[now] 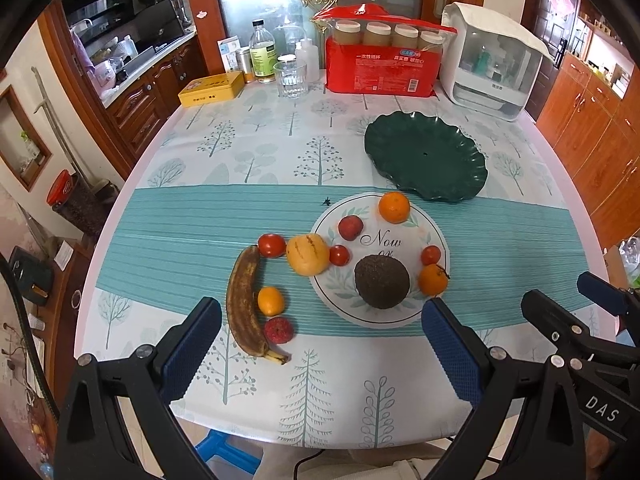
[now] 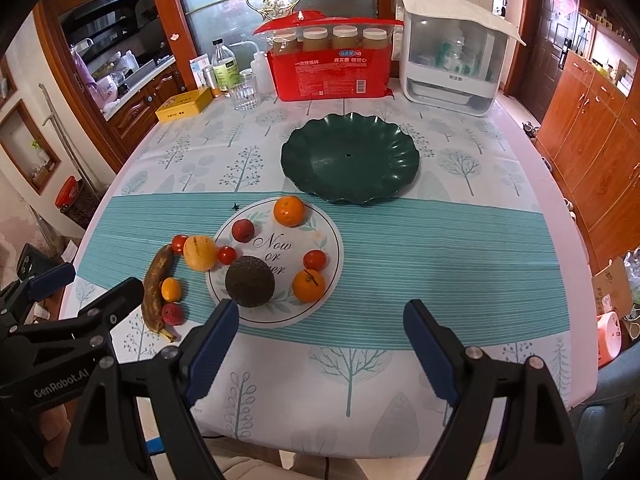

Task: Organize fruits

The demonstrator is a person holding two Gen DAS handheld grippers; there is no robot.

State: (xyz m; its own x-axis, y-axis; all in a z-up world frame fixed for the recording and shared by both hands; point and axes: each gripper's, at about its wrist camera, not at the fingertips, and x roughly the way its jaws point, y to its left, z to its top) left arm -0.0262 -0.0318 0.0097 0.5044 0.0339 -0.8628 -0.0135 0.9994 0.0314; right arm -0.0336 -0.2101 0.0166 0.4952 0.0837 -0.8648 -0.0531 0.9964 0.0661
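Note:
A white round mat (image 1: 404,236) (image 2: 320,236) holds an avocado (image 1: 382,282) (image 2: 250,282), two oranges (image 1: 395,207) (image 1: 432,279), a red plum (image 1: 350,227) and two small tomatoes (image 1: 339,255) (image 1: 431,255). Left of it lie a browned banana (image 1: 242,304) (image 2: 154,292), a yellow fruit (image 1: 308,255), a tomato (image 1: 272,245), a small orange (image 1: 270,301) and a lychee (image 1: 278,330). An empty dark green scalloped plate (image 1: 426,158) (image 2: 350,158) sits behind. My left gripper (image 1: 320,344) and right gripper (image 2: 318,344) are open and empty above the near table edge.
At the table's back stand a red package of jars (image 1: 380,60), a white appliance (image 1: 492,56), a glass (image 1: 292,78), bottles (image 1: 263,52) and a yellow tin (image 1: 212,89). Wooden cabinets (image 1: 592,140) line the right. A blue stool (image 1: 224,450) sits below the near edge.

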